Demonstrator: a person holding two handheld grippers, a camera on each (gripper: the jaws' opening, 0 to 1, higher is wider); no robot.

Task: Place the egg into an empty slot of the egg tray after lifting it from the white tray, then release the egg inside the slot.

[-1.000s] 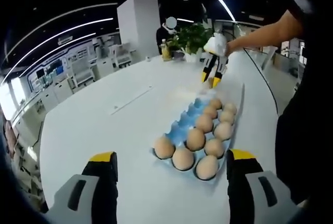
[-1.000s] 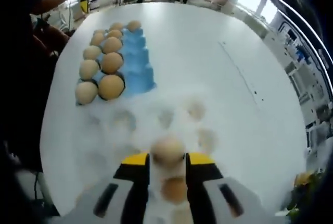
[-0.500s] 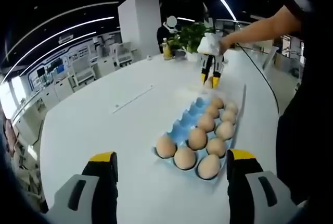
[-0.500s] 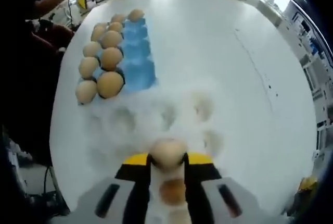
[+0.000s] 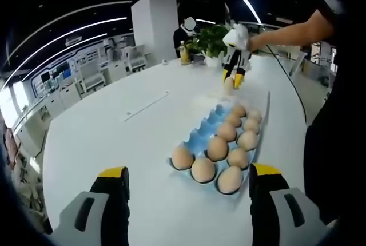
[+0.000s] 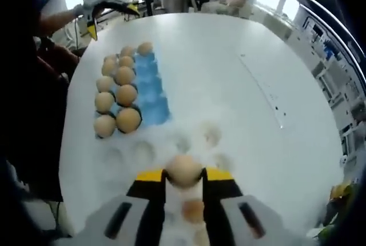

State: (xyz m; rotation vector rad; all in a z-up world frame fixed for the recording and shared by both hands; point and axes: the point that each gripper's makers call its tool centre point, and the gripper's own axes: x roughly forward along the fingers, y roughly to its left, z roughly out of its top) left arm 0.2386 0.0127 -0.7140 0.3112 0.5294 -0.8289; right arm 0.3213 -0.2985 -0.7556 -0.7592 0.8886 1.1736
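The egg (image 6: 183, 170) sits pinched between the yellow tips of the right claw (image 6: 183, 176), up in the air over the white tray (image 6: 171, 143). In the left gripper view the same egg (image 5: 229, 83) is a small dot in that claw (image 5: 234, 79), far across the table. The white tray is hard to see against the white table (image 6: 229, 74), but a few more eggs (image 6: 212, 135) rest in its cups. Just past it lies the blue egg tray (image 6: 150, 94), touching or almost touching it. One long side of the blue tray is full of brown eggs (image 6: 127, 95), and the other side has bare blue slots. The left claw (image 5: 186, 180) is open wide and holds nothing, low over the table near the blue tray (image 5: 200, 134). A green plant (image 5: 213, 39) stands at the far edge of the table.
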